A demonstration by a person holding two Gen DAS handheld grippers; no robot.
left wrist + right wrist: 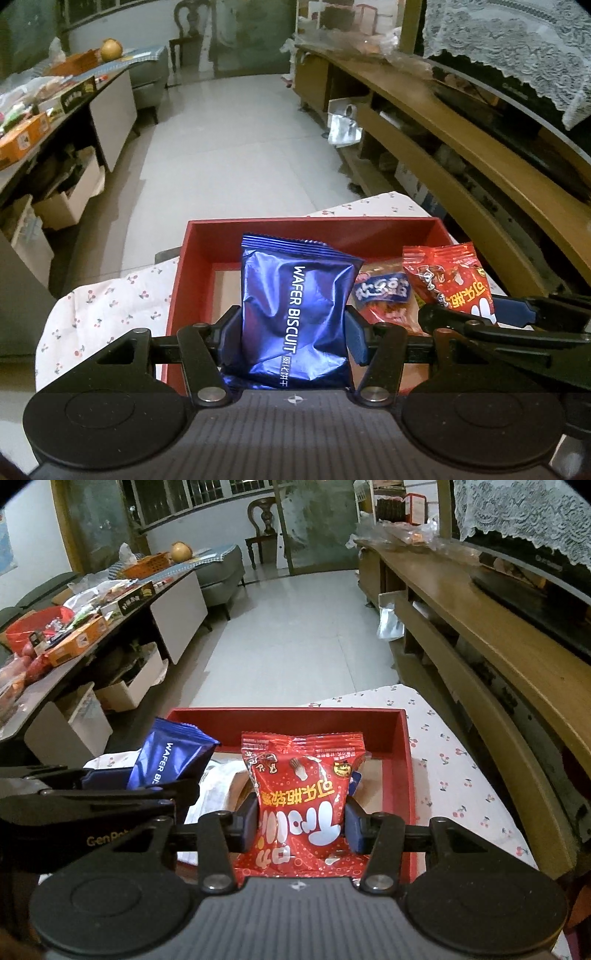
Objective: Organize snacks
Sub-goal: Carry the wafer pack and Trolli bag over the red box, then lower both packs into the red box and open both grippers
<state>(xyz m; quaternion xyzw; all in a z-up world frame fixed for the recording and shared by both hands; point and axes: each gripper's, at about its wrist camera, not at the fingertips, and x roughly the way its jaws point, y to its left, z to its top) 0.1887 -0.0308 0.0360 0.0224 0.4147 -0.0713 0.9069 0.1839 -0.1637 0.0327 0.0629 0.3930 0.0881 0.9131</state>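
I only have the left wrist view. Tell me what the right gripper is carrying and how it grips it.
Observer: The right gripper is shut on a red candy packet, both pads pinching its lower half, with the packet upright.
Operator: Give me its place over the box.
Observer: It hangs above the red box, nearer the right wall.
Operator: Report what lies under it.
Observer: A white wrapper lies in the box on the left; the floor directly beneath the packet is hidden.
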